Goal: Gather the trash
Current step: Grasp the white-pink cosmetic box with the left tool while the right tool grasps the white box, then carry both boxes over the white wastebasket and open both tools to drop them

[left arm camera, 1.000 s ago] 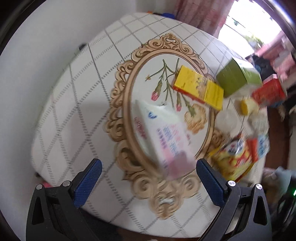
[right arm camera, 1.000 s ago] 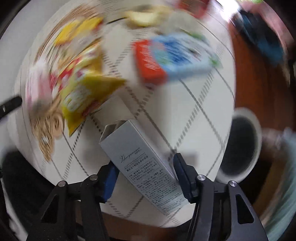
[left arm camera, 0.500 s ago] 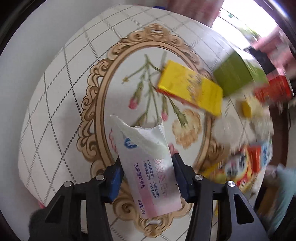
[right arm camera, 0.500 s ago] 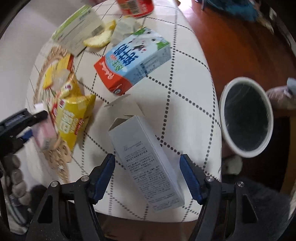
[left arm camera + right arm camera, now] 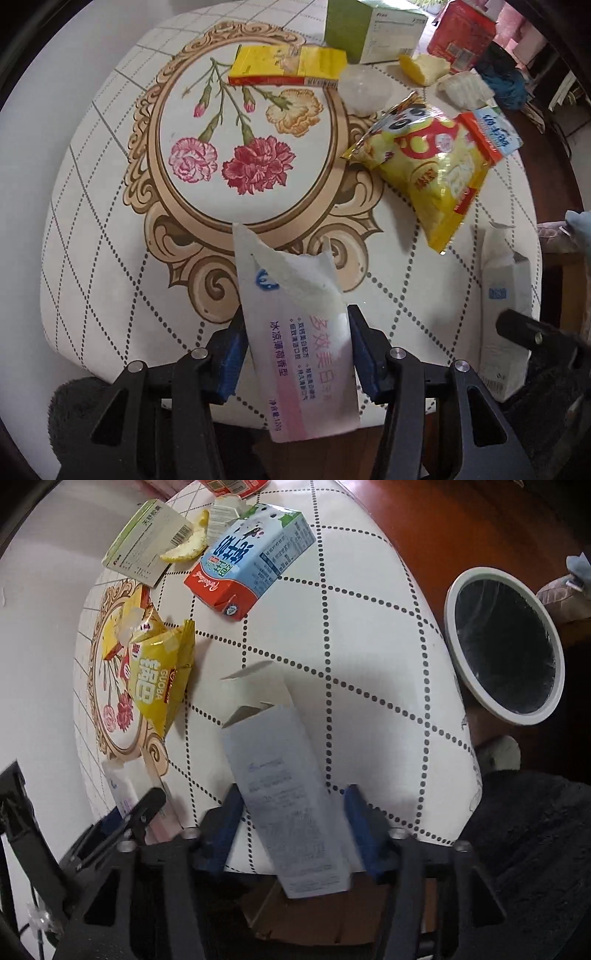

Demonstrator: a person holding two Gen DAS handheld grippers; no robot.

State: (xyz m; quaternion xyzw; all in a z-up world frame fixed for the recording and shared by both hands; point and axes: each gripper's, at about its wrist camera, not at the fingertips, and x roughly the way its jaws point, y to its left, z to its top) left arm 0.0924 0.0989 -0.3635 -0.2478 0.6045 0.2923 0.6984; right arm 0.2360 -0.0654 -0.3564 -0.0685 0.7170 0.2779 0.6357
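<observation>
Change: a second ago the left gripper (image 5: 293, 350) stood wide above the torn toothpaste box (image 5: 299, 347); now its blue pads pinch that box at the near table edge
Right gripper (image 5: 291, 827): jaws closing around the pale grey carton (image 5: 284, 797), which lies between them; I cannot tell whether the pads press it yet
Trash left: yellow snack bag (image 5: 428, 166), milk carton (image 5: 251, 557), yellow box (image 5: 284, 66), green box (image 5: 144, 542) lie scattered on the table (image 5: 369, 664)
Bin (image 5: 506, 646): open, on the floor just right of the table
Doing it well: hold both boxes firmly, lift straight up before swinging right
Room: bare cloth between carton and bin; the two grippers are close together, so stagger them
</observation>
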